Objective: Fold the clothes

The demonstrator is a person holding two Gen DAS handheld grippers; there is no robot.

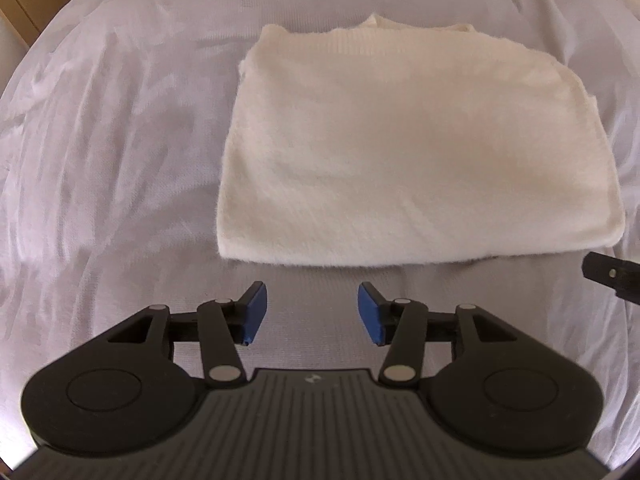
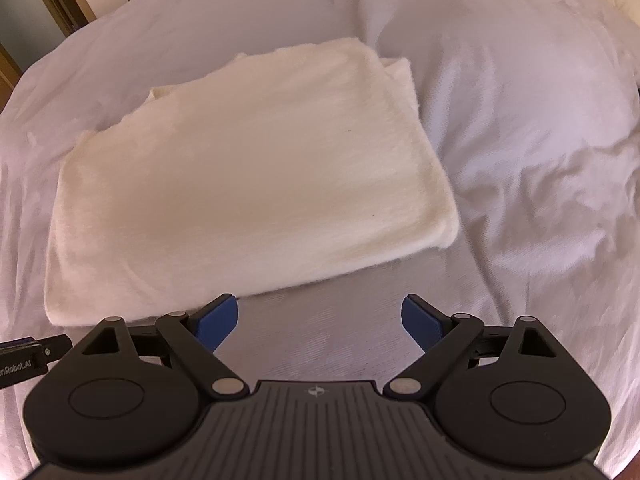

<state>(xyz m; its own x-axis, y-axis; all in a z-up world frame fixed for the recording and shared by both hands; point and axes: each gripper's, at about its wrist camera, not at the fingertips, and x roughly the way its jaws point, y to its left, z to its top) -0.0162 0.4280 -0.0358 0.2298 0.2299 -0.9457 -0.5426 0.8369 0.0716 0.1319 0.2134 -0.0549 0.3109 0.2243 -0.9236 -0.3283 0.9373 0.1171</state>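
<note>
**Folded, with both tools drawn back**

Left gripper (image 1: pixel 312 314): blue-padded jaws spread wide, nothing between them, poised just short of the near edge of the cream fuzzy knitted garment (image 1: pixel 416 152). Right gripper (image 2: pixel 320 324): spread wider still, likewise empty, hovering over bare sheet off the garment's near right corner.

Garment lying as a compact, thick rectangle of stacked layers on the wrinkled white bed sheet (image 1: pixel 120 140), ribbed hem showing along the far edge, a little layer-end peeking out at the far corners. Looks folded as the task wants; by this judgement little remaining beyond perhaps squaring those far corners or smoothing the top.

Near edge straight and soft, side edges rounded and plump. Plenty of open sheet left, right and in front for moving; a rumpled swell of white bedding (image 2: pixel 520 100) rising close beside the garment's right edge, narrowing the room there.
</note>
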